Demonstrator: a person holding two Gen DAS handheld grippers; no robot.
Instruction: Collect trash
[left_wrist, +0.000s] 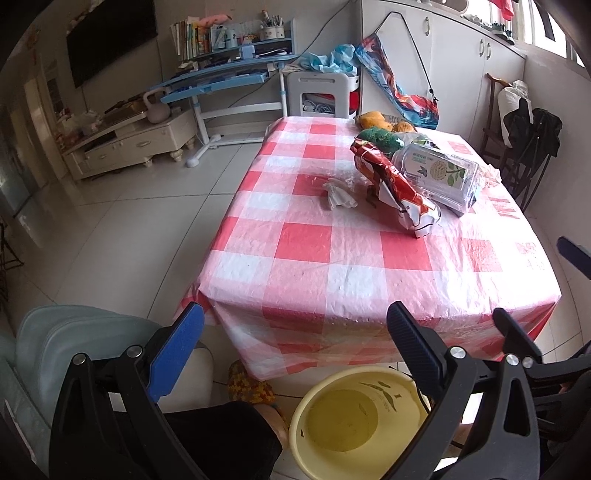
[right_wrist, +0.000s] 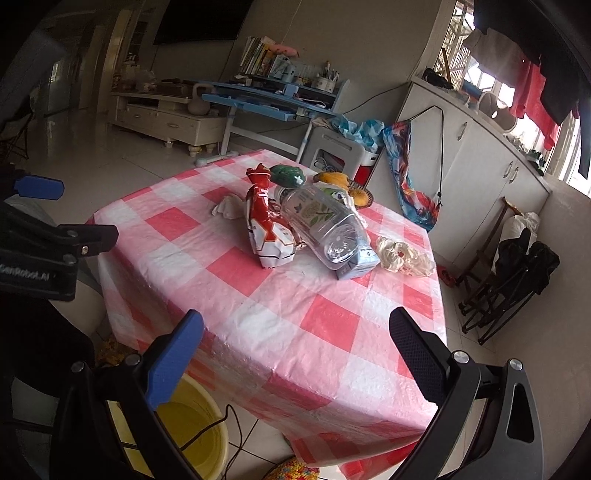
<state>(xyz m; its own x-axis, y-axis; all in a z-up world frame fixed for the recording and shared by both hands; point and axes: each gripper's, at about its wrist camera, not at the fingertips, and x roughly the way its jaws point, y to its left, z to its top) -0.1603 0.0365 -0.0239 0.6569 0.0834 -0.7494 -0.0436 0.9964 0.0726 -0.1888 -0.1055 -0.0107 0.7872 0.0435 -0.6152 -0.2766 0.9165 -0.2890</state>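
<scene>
Both grippers are held off the near edge of the bench (left_wrist: 332, 258), which is covered by a red-and-white checked cloth. The left gripper (left_wrist: 295, 325) is shown with its jaws spread wide and nothing between them; the right gripper (right_wrist: 295, 332) is likewise shown with jaws apart and empty. The trash is seen toward the far half of the bench: a red snack bag (right_wrist: 269, 225) lying just beside a clear plastic bottle (right_wrist: 325, 225), a crumpled tissue (left_wrist: 338, 194) to the bag's left, a small carton (right_wrist: 360, 264) at the bottle's base, and a crumpled plastic wrapper (right_wrist: 402, 256) beyond it. A yellow bucket (left_wrist: 354, 417) stands on the floor below the near edge.
</scene>
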